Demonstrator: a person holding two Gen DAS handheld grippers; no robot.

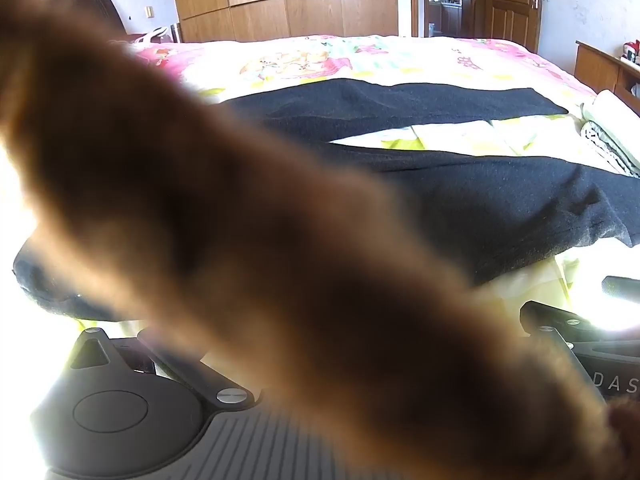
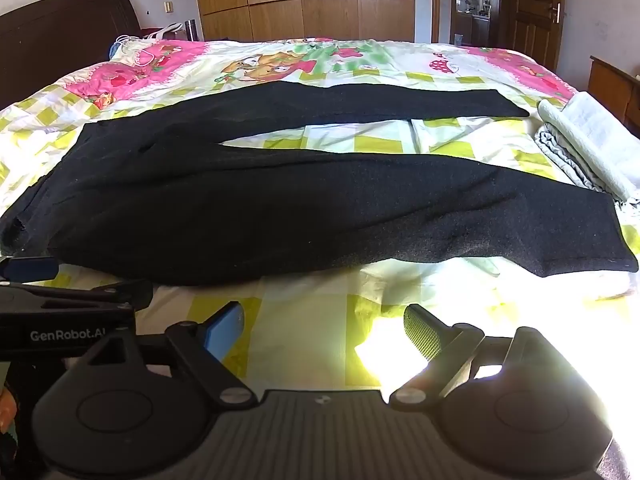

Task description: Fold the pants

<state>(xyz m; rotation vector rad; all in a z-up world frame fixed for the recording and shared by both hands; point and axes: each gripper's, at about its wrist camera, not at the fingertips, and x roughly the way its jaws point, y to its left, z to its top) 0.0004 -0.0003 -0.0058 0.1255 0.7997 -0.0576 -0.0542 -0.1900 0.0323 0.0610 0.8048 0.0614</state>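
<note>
1. The black pants (image 2: 280,196) lie spread flat across the bed, waist toward the left, both legs running to the right and splayed apart in a narrow V, with a wedge of bedspread showing between them.
2. The near leg ends in a hem at the right, close to the bed's front edge; the far leg lies straighter, nearer the middle of the bed.
3. The right gripper (image 2: 324,332) sits low over the bedspread just in front of the pants, its two fingers spread wide with nothing between them and not touching the cloth.
4. The left gripper (image 2: 28,270) shows at the right wrist view's left edge, beside the waist end. In its own view a blurred brown shape (image 1: 240,220) covers the fingers, so I cannot tell how far open it is or whether it holds anything.
5. The bedspread (image 2: 320,344) is checked yellow-green and white with pink cartoon prints.
6. Folded pale linens (image 2: 584,148) lie at the right, beside the leg ends.
7. A wooden wardrobe (image 2: 304,0) stands behind the bed.
</note>
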